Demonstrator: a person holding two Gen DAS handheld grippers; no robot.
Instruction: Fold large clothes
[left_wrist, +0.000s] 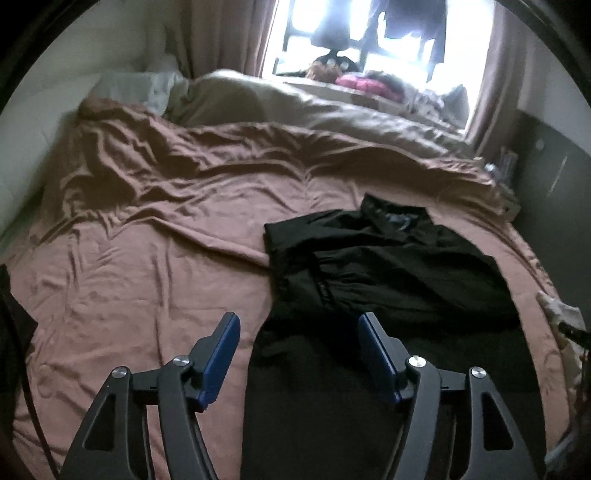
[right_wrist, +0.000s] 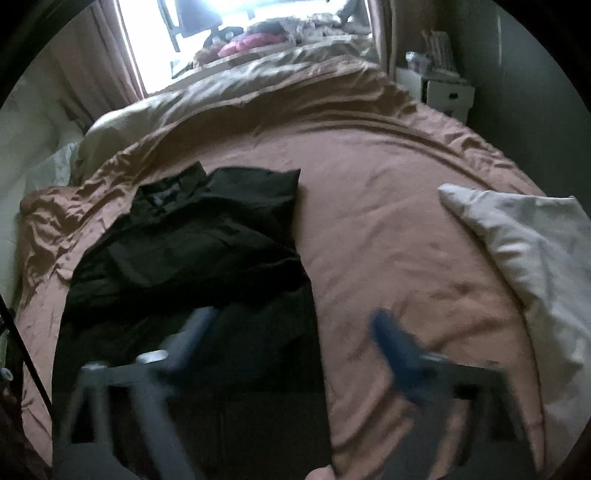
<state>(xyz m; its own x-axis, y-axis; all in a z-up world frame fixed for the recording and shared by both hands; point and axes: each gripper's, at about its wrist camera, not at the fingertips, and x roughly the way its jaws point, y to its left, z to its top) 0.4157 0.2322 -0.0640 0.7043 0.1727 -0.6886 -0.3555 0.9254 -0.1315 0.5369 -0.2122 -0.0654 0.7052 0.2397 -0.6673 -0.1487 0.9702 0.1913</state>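
Between the spread fingers of the left gripper (left_wrist: 299, 325) nothing is held: its blue pads (left_wrist: 221, 354) stand wide apart above the bed, the left finger over the sheet (left_wrist: 129, 277) and the right one over the garment (left_wrist: 388, 266). Just ahead of it and running underneath lies that black garment, its near part flat and its far part folded over on itself, with the collar at the far end, ahead and a little right. Ahead and left of this gripper the brown sheet stretches away in wrinkles to a bunched beige duvet (left_wrist: 314, 107), then a bright window (left_wrist: 369, 33) with curtains. The right gripper (right_wrist: 295, 325) is blurred, yet its fingers also show well apart with nothing between them; the left finger hangs over the garment (right_wrist: 207, 236), the right over bare sheet (right_wrist: 388, 206). From here the garment lies ahead and left, and a white pillow (right_wrist: 524, 240) sits off to the right. Farther ahead right, past the bed's edge, stands a white nightstand (right_wrist: 447, 92), and the window (right_wrist: 240, 14) is farthest ahead.
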